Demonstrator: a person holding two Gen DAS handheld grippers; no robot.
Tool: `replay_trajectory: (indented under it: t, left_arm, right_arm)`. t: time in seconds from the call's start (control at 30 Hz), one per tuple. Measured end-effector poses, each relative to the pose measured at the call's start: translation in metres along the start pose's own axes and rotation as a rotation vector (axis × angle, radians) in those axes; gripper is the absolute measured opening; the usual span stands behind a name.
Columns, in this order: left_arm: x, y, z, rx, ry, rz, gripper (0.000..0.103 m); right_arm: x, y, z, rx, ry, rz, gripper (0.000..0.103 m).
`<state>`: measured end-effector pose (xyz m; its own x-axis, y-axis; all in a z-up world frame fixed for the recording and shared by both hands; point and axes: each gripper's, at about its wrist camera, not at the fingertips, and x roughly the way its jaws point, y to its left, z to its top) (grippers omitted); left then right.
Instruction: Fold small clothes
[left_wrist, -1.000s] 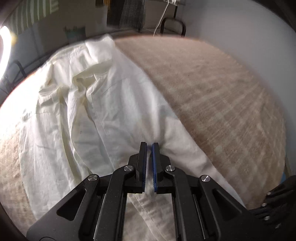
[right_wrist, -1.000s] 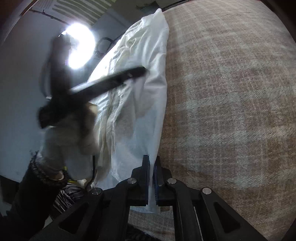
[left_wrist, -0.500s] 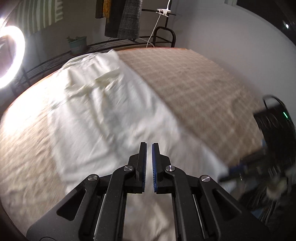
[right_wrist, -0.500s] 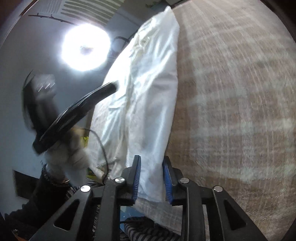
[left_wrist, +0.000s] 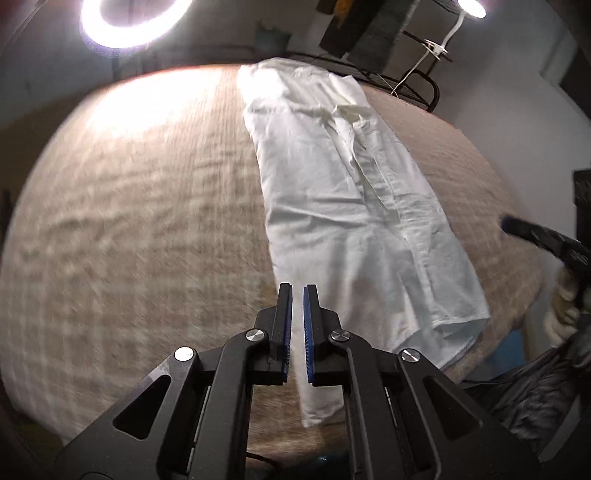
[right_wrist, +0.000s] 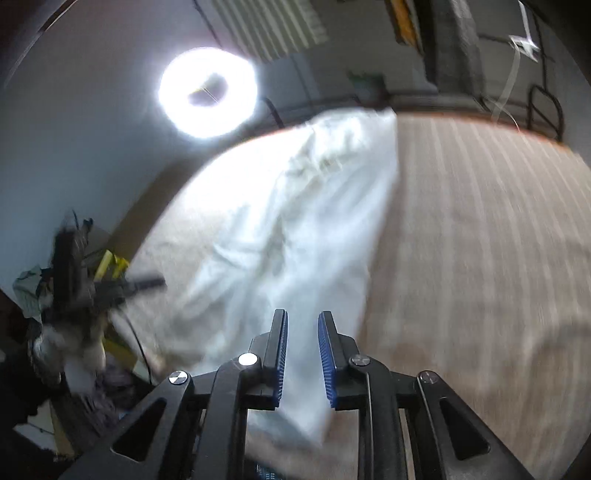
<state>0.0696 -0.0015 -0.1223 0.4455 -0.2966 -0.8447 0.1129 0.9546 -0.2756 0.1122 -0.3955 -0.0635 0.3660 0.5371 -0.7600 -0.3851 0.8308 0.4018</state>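
Observation:
A white garment (left_wrist: 354, 206) lies folded lengthwise into a long strip on the tan checked table cover (left_wrist: 129, 221). Its near end hangs at the table's front edge. My left gripper (left_wrist: 297, 291) hovers above the strip's near left edge, jaws a narrow gap apart, nothing between them. My right gripper (right_wrist: 302, 317) is open above the garment (right_wrist: 288, 236) near its front end, empty. The right gripper also shows at the right edge of the left wrist view (left_wrist: 539, 236); the left gripper shows blurred at the left of the right wrist view (right_wrist: 122, 286).
A ring light (left_wrist: 129, 18) shines beyond the table's far edge. A black metal rack (left_wrist: 417, 74) with hanging clothes stands behind the table. Dark bags and clutter (right_wrist: 74, 369) sit on the floor by the front edge. A grey wall (left_wrist: 535, 92) is on the right.
Both grippers let go of the garment and pulled back and up. The right jaws opened. The garment now lies flat as a narrow strip. Both views swung toward the table's front.

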Motion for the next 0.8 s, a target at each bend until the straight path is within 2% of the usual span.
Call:
replay_trajectory:
  t: [0.07, 0.17, 0.2, 0.23, 0.27, 0.3, 0.37, 0.47, 0.6, 0.63, 0.7, 0.77, 0.8]
  left_arm:
    - [0.002, -0.001, 0.002, -0.004, -0.007, 0.005, 0.004]
    - [0.008, 0.001, 0.011, -0.028, -0.042, -0.016, 0.004]
    - [0.013, 0.001, 0.013, -0.015, -0.044, -0.001, 0.004]
    - [0.018, 0.002, 0.015, -0.02, -0.031, 0.013, 0.004]
    - [0.024, 0.005, 0.015, -0.032, -0.012, -0.017, 0.004]
    - [0.028, 0.005, 0.015, -0.027, 0.002, -0.024, 0.004]
    - [0.034, 0.005, 0.009, 0.016, 0.018, 0.012, 0.004]
    - [0.035, 0.008, -0.005, 0.036, 0.038, 0.02, 0.006]
    - [0.022, 0.018, -0.023, 0.015, 0.015, 0.025, 0.026]
    - [0.02, 0.02, -0.026, 0.002, 0.017, 0.017, 0.027]
    - [0.016, 0.025, -0.032, -0.034, 0.032, -0.016, 0.027]
    - [0.017, 0.028, -0.038, -0.066, 0.055, -0.05, 0.027]
    - [0.019, 0.029, -0.04, -0.086, 0.071, -0.069, 0.027]
  right_arm:
    - [0.026, 0.001, 0.024, -0.01, -0.008, -0.024, 0.018]
    - [0.058, 0.0, 0.042, -0.002, 0.031, -0.065, 0.018]
    - [0.072, -0.001, 0.047, -0.005, 0.056, -0.075, 0.018]
    - [0.083, 0.002, 0.048, -0.016, 0.077, -0.101, 0.018]
    - [0.094, -0.002, 0.048, -0.015, 0.11, -0.135, 0.018]
    - [0.1, -0.01, 0.047, 0.003, 0.136, -0.14, 0.018]
    - [0.105, -0.021, 0.039, 0.071, 0.188, -0.122, 0.019]
    - [0.096, -0.024, 0.015, 0.124, 0.206, -0.109, 0.023]
    - [0.066, -0.011, -0.025, 0.129, 0.256, -0.152, 0.028]
    - [0.06, -0.009, -0.031, 0.139, 0.261, -0.158, 0.032]
    - [0.049, -0.009, -0.046, 0.181, 0.321, -0.12, 0.032]
    - [0.035, -0.008, -0.054, 0.173, 0.304, -0.124, 0.031]
    - [0.025, -0.009, -0.055, 0.177, 0.28, -0.147, 0.036]
